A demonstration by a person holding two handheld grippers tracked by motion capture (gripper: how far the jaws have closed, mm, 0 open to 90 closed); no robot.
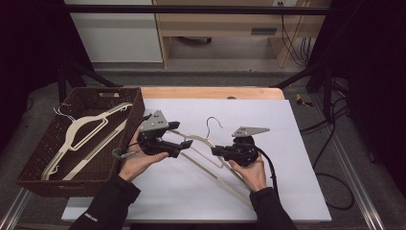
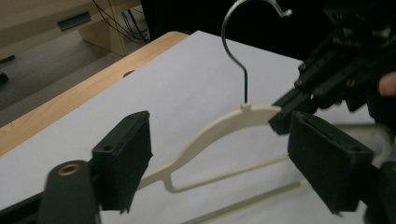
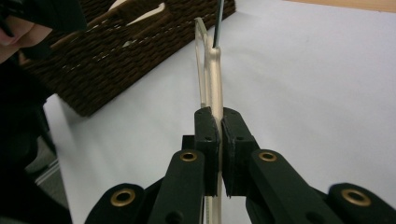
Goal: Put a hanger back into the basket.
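We see the right tongs [image 3: 218, 135] clamped on the shoulder of a cream plastic hanger [image 1: 203, 143] beside its metal hook [image 2: 243, 42], lifting that end off the white-covered counter [image 1: 287, 158]. The left tongs [image 2: 219, 154] stand open — nothing pressed between the pads — just in front of the hanger's other shoulder. At the left sits a brown wicker basket [image 1: 38, 158] holding two more hangers [image 1: 84, 132].

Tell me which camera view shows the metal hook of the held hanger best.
The left gripper view: the hook stands large and complete above the cream hanger. The high view shows the hook whole but tiny. The right gripper view catches a short piece of its stem at the top edge.
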